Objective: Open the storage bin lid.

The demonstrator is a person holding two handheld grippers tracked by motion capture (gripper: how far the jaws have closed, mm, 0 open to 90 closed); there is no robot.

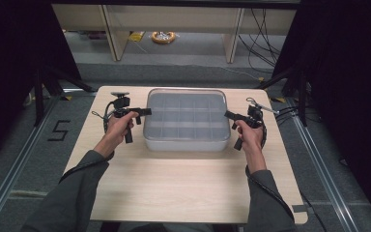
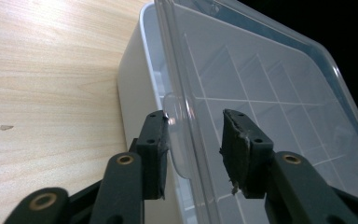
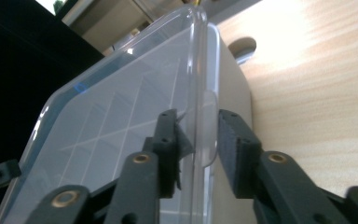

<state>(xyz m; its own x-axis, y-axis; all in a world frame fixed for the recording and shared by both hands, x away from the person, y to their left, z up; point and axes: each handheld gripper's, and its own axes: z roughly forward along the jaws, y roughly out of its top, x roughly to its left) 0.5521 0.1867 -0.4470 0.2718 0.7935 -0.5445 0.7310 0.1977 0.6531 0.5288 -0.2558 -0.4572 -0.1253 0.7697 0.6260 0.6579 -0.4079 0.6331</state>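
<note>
A white compartment box (image 1: 186, 143) with a clear lid (image 1: 186, 104) stands mid-table. My left gripper (image 1: 147, 112) reaches its left edge, my right gripper (image 1: 227, 114) its right edge. In the left gripper view my left gripper (image 2: 193, 140) straddles the lid's edge tab (image 2: 177, 135). One pad (image 2: 161, 154) touches the tab, and a gap shows before the other pad (image 2: 233, 154). In the right gripper view my right gripper (image 3: 198, 140) has both pads against the lid's edge tab (image 3: 207, 135), one on each side, so it is shut on the lid (image 3: 121, 116).
The wooden table (image 1: 174, 183) has bare room in front of the box and narrow strips beside it. Dark curtains flank the table. Shelving legs, cables and a yellow roll (image 1: 163, 36) lie on the floor beyond the far edge.
</note>
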